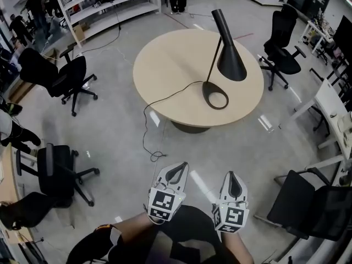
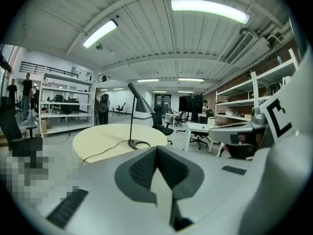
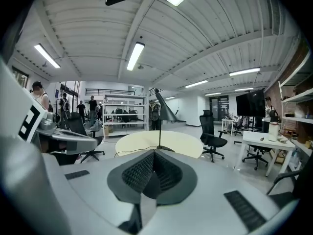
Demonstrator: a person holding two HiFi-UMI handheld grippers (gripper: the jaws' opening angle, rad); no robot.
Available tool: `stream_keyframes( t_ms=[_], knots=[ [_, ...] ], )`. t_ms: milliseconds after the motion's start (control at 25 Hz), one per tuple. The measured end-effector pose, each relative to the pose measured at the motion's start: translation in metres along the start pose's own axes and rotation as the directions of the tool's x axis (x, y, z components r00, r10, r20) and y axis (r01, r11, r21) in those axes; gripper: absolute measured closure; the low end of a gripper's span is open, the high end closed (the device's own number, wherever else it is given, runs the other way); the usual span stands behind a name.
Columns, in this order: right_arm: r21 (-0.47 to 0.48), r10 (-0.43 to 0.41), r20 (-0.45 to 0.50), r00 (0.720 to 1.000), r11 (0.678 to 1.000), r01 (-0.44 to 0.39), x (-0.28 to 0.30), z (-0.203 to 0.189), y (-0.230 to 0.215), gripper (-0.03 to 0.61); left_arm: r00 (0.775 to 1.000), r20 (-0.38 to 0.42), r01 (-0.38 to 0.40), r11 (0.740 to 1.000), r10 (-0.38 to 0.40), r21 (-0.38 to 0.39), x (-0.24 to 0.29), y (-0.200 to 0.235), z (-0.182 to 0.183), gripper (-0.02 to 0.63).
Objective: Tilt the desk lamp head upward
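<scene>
A black desk lamp (image 1: 230,62) stands on a round beige table (image 1: 165,65). Its cone head hangs downward over its ring base (image 1: 215,97), and its cable runs off the table's near edge. Both grippers are held low in front of the person, well short of the table. My left gripper (image 1: 177,169) and my right gripper (image 1: 232,176) are both shut with nothing between the jaws. In the left gripper view the lamp (image 2: 138,100) is far beyond the closed tip (image 2: 156,151). The right gripper view shows the lamp (image 3: 164,107) straight ahead, above the closed tip (image 3: 154,153).
The lamp's black cable (image 1: 147,139) trails across the floor between me and the table. Black office chairs stand at the left (image 1: 63,76), the near left (image 1: 58,175), the right (image 1: 283,43) and the near right (image 1: 308,199). White desks (image 1: 330,100) line the right side, and shelves (image 1: 104,1) stand at the back.
</scene>
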State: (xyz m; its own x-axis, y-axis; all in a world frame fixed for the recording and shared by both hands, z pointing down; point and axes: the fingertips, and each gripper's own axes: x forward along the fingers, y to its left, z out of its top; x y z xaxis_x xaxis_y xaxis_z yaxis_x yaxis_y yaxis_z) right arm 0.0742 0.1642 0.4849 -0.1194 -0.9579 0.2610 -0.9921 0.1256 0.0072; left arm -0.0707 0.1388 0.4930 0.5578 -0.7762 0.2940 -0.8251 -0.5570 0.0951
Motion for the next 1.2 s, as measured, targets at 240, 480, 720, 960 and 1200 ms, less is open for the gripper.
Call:
stream_keyframes(
  t_ms=[240,480,720,960,1200],
  knots=[
    [-0.004,-0.022,-0.024,0.999,1.0,0.022,0.082,0.026,0.007,0.563,1.0,0.011,0.003,1.0,-0.003,0.004,0.052,0.069,0.026,0.569],
    [-0.002,-0.07,-0.023,0.997,0.998,0.07,0.134,0.045,-0.002,0.563,0.999,0.017,0.028,1.0,-0.028,0.008,0.091,0.112,0.045,0.568],
    [0.006,-0.077,-0.034,0.996,0.997,0.077,0.174,0.054,-0.02,0.564,0.999,0.01,0.037,0.999,-0.037,-0.028,0.125,0.13,0.054,0.569],
    [0.036,-0.035,-0.053,0.998,0.999,0.037,0.229,0.059,-0.063,0.563,1.0,0.007,-0.003,1.0,0.004,-0.024,0.185,0.146,0.082,0.568],
    [0.055,0.022,-0.032,0.999,0.998,-0.02,0.296,0.083,-0.123,0.564,0.995,0.07,-0.073,0.997,0.072,0.017,0.263,0.162,0.153,0.568]
  ],
)
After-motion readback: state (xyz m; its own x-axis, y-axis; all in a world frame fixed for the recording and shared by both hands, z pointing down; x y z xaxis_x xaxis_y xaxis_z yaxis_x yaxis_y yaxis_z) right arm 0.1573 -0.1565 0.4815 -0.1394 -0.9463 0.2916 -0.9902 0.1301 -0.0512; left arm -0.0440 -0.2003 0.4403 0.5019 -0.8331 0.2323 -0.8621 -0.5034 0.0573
